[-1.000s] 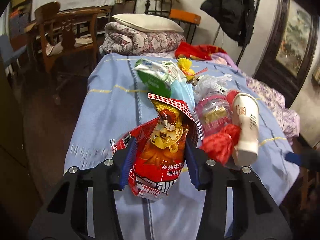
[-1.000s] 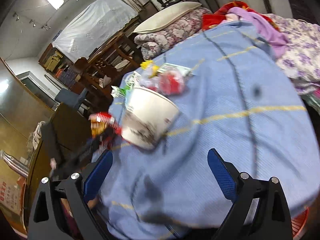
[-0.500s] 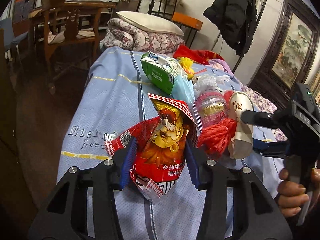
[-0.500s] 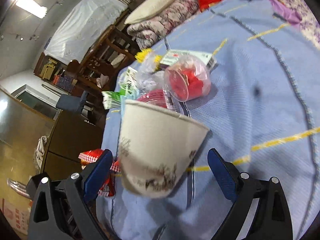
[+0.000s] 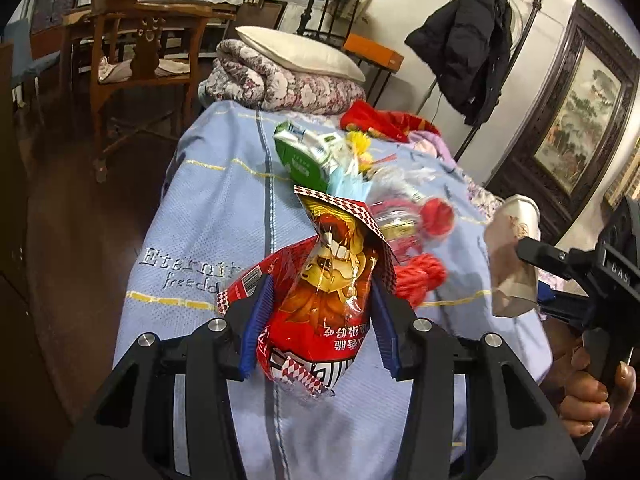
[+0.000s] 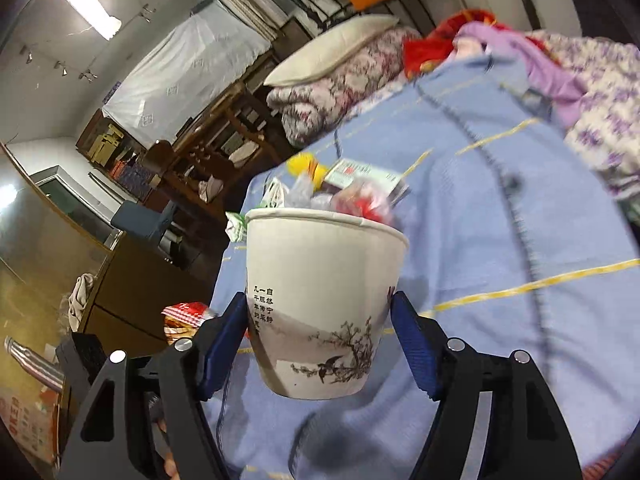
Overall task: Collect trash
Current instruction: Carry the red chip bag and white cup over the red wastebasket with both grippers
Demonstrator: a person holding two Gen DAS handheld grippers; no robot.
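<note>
Both tools loaded for carrying off: left gripper [image 5: 320, 324] clamps the red snack bag [image 5: 320, 300], right gripper [image 6: 320, 344], jaws just closed, pinches the paper cup [image 6: 320, 300] above the bed [image 6: 500, 220].

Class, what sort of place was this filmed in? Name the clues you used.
Probably a lived-in bedroom at home: a bed under a blue cover, a pillow on a folded floral quilt, and a coat hung on a stand.
</note>
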